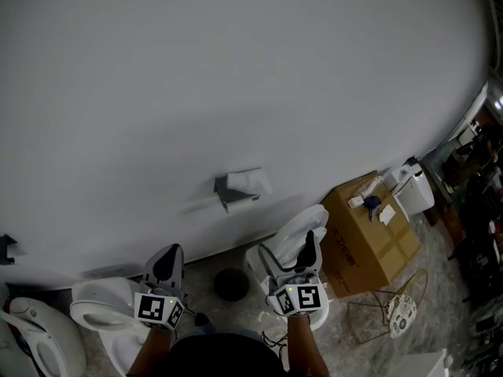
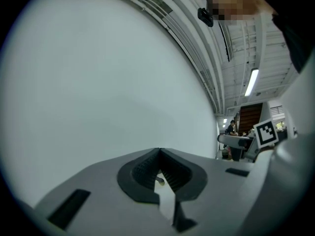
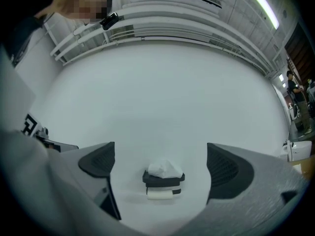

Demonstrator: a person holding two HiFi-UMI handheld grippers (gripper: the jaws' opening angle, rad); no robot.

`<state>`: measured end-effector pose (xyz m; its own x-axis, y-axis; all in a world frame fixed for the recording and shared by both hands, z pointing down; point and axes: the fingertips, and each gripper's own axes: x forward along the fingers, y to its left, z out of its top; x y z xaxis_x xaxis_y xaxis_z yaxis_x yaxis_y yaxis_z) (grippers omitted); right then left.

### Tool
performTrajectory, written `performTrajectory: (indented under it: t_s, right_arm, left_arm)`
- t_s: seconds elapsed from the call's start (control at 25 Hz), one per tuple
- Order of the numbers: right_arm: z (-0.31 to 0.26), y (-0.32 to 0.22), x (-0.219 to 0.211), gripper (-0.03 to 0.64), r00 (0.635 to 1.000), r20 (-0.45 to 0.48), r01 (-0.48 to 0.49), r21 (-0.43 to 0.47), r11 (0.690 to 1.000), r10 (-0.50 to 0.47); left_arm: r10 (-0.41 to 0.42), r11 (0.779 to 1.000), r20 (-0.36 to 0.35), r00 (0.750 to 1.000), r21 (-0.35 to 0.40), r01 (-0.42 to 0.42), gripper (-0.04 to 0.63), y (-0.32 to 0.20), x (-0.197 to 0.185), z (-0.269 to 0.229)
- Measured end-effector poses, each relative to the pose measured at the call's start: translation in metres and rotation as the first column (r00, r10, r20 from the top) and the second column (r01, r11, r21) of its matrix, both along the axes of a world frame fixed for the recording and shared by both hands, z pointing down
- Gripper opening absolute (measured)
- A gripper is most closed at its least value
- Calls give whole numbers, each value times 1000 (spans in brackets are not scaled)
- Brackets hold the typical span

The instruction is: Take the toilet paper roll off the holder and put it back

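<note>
Right gripper (image 1: 289, 256) spread wide and empty, left gripper (image 2: 160, 168) pinched closed on nothing.
The toilet paper roll (image 3: 160, 193) sits in its holder (image 3: 164, 179) on the white wall (image 1: 236, 69), well ahead, framed between the right jaws.

Warehouse-type hall w/ loose toilets (image 1: 98, 306), cardboard box (image 1: 371, 246) (strip-lit ceiling (image 2: 240, 48)).

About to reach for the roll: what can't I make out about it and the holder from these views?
Toilet paper roll: the right gripper view shows only a small white strip under the holder; its mounting is too small to tell.
Head view: the holder is small and seen from above; only crumpled paper shows, no roll.
Left gripper view: only wall ahead; the holder is out of frame.
</note>
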<state>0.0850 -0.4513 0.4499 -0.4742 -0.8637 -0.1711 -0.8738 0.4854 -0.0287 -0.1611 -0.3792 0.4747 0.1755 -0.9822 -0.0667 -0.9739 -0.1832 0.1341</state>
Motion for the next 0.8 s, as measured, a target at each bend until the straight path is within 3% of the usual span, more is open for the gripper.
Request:
performTrajectory:
  t_s: [0.52,0.8]
  right_arm:
    - [13,-42,-24,577,990,-77,114,-33,993,-116]
    - [29,-70,-33,577,973,-141,176,-48,983,-181]
  left_arm:
    - [-86,996,-16,996,-20,86,3,-9,-23,-1]
    - [-111,994,-10,994,12,111,3,-12,-18,10]
